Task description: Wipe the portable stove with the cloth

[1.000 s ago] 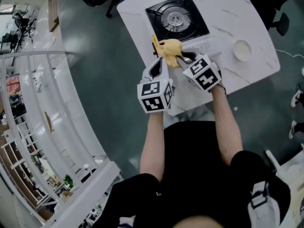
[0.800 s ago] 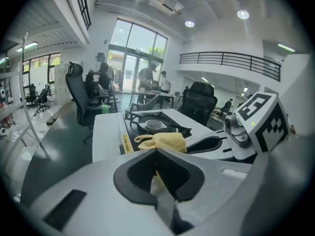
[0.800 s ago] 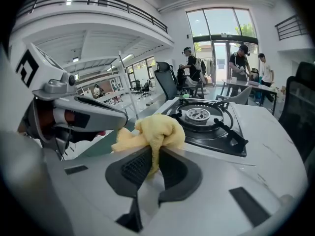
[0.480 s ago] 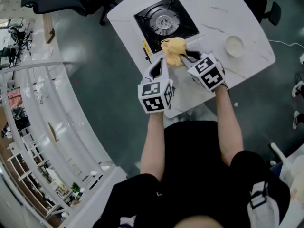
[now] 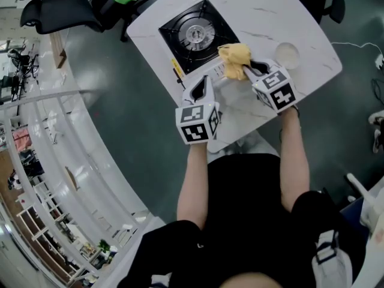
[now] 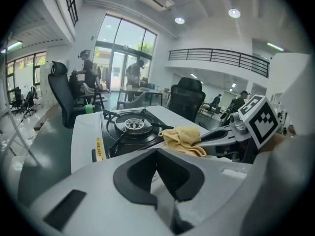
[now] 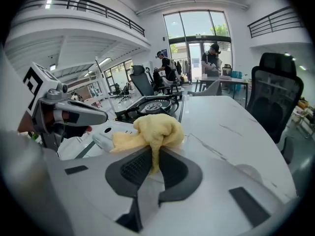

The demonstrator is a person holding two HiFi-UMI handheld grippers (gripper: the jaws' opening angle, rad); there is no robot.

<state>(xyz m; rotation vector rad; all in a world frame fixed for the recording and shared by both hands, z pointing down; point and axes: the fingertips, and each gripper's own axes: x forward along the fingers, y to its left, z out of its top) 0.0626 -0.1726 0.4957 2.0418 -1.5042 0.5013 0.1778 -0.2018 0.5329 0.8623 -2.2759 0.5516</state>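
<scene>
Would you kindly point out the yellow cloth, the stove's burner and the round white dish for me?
yellow cloth [image 5: 234, 57]: head view, middle of the bunched fabric.
burner [image 5: 196, 33]: head view, its round centre cap.
round white dish [image 5: 287, 54]: head view, its middle.

Soft fuzzy fabric cloth [image 5: 235, 59]; glossy black stove [image 5: 193, 36]; polished marble-look table [image 5: 282, 11].

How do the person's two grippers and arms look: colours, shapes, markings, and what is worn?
The left gripper and the right gripper look alike: light grey bodies, black pads lining tapering jaws, and a white cube with black square markers on each. No cables show. The person wears a black short-sleeved top; nothing is worn on the forearms.
</scene>
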